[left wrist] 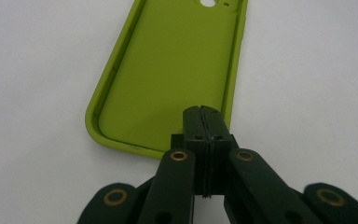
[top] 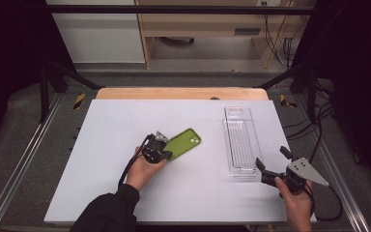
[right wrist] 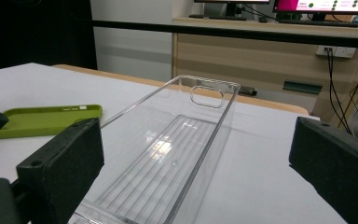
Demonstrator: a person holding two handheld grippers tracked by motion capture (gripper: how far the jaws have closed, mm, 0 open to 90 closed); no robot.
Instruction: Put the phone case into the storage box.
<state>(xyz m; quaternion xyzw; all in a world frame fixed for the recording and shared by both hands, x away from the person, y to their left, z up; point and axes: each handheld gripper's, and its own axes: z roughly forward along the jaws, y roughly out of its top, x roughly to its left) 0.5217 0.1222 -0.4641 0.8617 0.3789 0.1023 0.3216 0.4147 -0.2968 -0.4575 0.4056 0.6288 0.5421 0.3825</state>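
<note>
Two hand-held grippers: left [left wrist: 200, 114] closed at green case [left wrist: 168, 79] edge, grip unclear; right [right wrist: 191, 154] open.

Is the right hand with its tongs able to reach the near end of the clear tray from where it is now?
Probably yes. The right tongs stand open just at the near end of the clear tray, with bare table between. The green phone case and the left tongs lie well aside.

No readable text, labels or numbers anywhere on scene.
</note>
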